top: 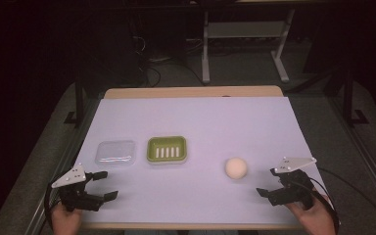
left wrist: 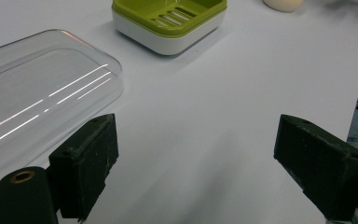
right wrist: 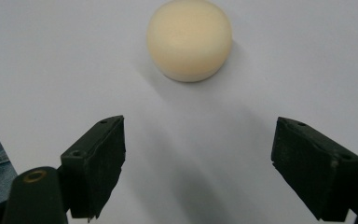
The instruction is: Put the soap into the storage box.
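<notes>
A round cream soap bar (top: 236,168) lies on the white table cover, right of centre; it is a short way ahead of my right gripper (right wrist: 198,168), whose jaws stand wide apart with nothing between them. A green soap dish (top: 166,149) with a slotted tray sits near the middle, and a clear plastic lid (top: 115,152) lies flat to its left. My left gripper (top: 104,185) rests open at the front left, below the lid. In the left gripper view the lid (left wrist: 42,98) is beside the left jaw and the dish (left wrist: 168,21) is farther off.
The white cover (top: 200,117) spans the table, with a wooden edge (top: 191,92) at the back. Metal rails run along both sides. Desk legs and cables stand on the dark floor beyond. A person's hands hold both grippers at the front edge.
</notes>
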### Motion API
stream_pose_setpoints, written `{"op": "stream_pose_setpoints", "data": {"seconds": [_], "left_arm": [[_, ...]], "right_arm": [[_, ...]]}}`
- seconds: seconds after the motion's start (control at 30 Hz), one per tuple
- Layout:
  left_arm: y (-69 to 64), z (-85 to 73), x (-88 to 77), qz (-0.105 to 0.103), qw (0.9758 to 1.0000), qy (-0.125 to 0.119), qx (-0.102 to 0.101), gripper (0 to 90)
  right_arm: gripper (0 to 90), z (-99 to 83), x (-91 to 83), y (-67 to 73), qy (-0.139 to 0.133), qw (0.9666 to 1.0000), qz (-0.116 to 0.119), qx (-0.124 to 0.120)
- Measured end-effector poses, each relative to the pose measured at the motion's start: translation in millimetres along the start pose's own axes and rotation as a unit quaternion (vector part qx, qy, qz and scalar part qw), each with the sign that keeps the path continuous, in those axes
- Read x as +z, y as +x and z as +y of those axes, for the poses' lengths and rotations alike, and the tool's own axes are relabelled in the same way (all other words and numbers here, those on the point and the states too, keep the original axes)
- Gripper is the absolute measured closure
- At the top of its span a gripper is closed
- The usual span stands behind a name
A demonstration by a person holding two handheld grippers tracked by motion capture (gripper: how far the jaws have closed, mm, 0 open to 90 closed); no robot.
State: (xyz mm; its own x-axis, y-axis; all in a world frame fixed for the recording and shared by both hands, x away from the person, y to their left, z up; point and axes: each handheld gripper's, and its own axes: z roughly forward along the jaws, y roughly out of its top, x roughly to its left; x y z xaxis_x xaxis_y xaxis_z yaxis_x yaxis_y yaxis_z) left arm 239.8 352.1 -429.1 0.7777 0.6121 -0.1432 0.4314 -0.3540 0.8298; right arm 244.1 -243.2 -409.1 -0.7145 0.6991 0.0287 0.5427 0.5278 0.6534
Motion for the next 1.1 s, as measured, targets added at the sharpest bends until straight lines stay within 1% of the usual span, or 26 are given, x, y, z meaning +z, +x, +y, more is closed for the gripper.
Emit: {"op": "stream_pose_setpoints", "data": {"seconds": [0.03,0.07,0.17,0.23,0.3,0.37,0.4,0.47,0.5,0.6,0.67,0.7,0.73,0.77,1.1], "left_arm": [[0.2,0.0,-0.4,0.000,1.0000,0.000,0.000,12.9],[0.2,0.0,-0.4,0.000,1.0000,0.000,0.000,12.9],[-1.0,0.3,-0.9,0.000,1.0000,-0.002,0.004,12.9],[-1.1,0.3,-0.8,0.000,1.0000,-0.003,0.003,12.9],[-0.8,0.2,-0.6,0.000,1.0000,-0.003,0.003,12.8],[-0.9,0.3,-0.7,0.000,1.0000,-0.003,0.003,12.9],[-1.1,0.3,-0.8,0.000,1.0000,-0.004,0.002,12.9],[-1.0,0.3,-1.0,0.001,1.0000,-0.004,0.003,12.9],[-0.9,0.3,-1.1,0.001,1.0000,-0.004,0.002,12.9],[-1.1,0.2,-1.4,0.002,1.0000,-0.004,0.002,12.9],[-1.4,0.2,-1.5,0.001,1.0000,-0.005,0.002,12.9],[-1.6,0.3,-1.4,0.001,1.0000,-0.006,0.002,12.9],[-1.7,0.4,-1.5,0.001,1.0000,-0.004,0.003,12.9],[-1.7,0.3,-1.4,0.001,1.0000,-0.004,0.002,12.9],[-1.3,0.2,-2.6,0.002,1.0000,-0.004,0.002,12.9]], "right_arm": [[17.0,3.1,0.4,-0.1,0.003,1.0000,0.001,0.001],[17.0,4.7,0.5,-0.9,0.004,1.0000,0.000,-0.005],[16.8,8.8,0.7,-2.0,0.009,0.9999,0.003,-0.005],[16.6,10.1,1.2,-2.8,0.009,0.9999,0.002,-0.009],[16.4,12.7,1.4,-3.3,0.012,0.9999,0.005,-0.008],[16.4,17.6,1.7,-4.4,0.015,0.9998,0.005,-0.016],[16.4,19.4,1.8,-4.1,0.018,0.9997,0.005,-0.014],[16.4,21.4,1.8,-4.5,0.020,0.9997,0.004,-0.016],[16.4,25.6,2.3,-5.5,0.021,0.9995,0.005,-0.021],[16.3,29.7,2.8,-5.4,0.025,0.9994,0.006,-0.022],[16.4,34.0,4.2,-4.8,0.028,0.9993,0.008,-0.025],[16.3,38.1,5.7,-4.5,0.030,0.9990,0.007,-0.031],[16.3,38.1,5.7,-4.5,0.030,0.9990,0.007,-0.031],[16.3,42.1,7.5,-4.8,0.032,0.9988,0.010,-0.037],[16.2,60.6,17.1,-4.3,0.047,0.9974,0.016,-0.052]]}}
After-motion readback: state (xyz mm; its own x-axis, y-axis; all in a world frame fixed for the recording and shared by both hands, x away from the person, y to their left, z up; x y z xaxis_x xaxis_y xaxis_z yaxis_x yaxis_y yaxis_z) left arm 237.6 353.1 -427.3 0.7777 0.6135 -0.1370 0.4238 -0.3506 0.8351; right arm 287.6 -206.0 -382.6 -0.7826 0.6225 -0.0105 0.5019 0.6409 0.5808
